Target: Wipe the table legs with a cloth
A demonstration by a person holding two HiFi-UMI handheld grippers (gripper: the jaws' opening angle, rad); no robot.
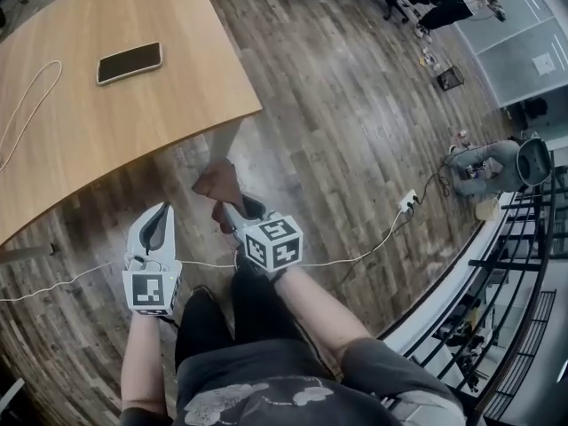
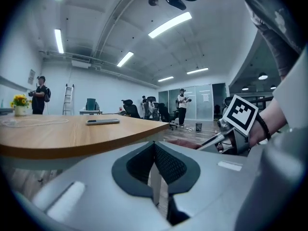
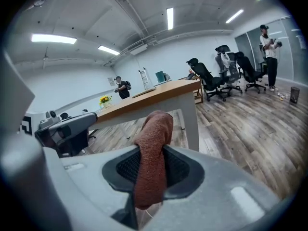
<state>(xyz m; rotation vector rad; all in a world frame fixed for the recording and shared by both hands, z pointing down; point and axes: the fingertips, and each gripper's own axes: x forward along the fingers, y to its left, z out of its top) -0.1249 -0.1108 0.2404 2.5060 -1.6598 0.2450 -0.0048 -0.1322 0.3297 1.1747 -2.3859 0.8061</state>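
Note:
A reddish-brown cloth (image 3: 153, 153) is pinched in my right gripper (image 3: 153, 170), which is shut on it. In the head view the cloth (image 1: 217, 183) hangs just in front of the right gripper (image 1: 232, 211), close below the table's corner. The pale table leg (image 3: 191, 117) stands just beyond the cloth, a little to its right. My left gripper (image 1: 161, 224) is held beside the right one, its jaws shut on nothing (image 2: 155, 165). The wooden table (image 1: 80, 114) fills the upper left.
A black phone (image 1: 130, 62) and a white cable (image 1: 27, 105) lie on the tabletop. Another white cable (image 1: 355, 257) runs across the wood floor to a socket strip (image 1: 408, 202). Office chairs (image 3: 214, 78) and people stand farther back. A railing (image 1: 515, 273) borders the right.

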